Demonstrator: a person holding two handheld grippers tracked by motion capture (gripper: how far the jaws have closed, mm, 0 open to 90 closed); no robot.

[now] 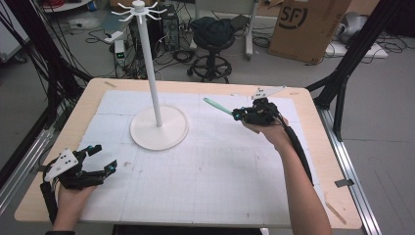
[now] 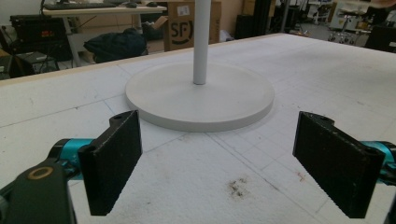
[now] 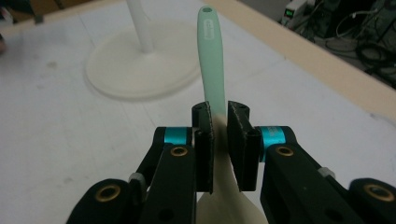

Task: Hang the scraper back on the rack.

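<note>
Near the stand (image 1: 157,122), right claw (image 3: 220,140) clenched on mint spatula (image 3: 211,56), hanging hole visible close up, left claw (image 2: 217,163) released.

The right tool (image 3: 220,140) has its jaws closed on a mint-green spatula (image 3: 211,60), whose handle runs up toward twelve o'clock. At ten o'clock, the white stand base (image 3: 140,70) rests on the white tabletop (image 3: 56,140).

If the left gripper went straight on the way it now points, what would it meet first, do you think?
Most likely the round base of the white stand: it lies dead ahead of the open left gripper, with bare mat between them. Depth is hard to judge, so height could matter.
</note>
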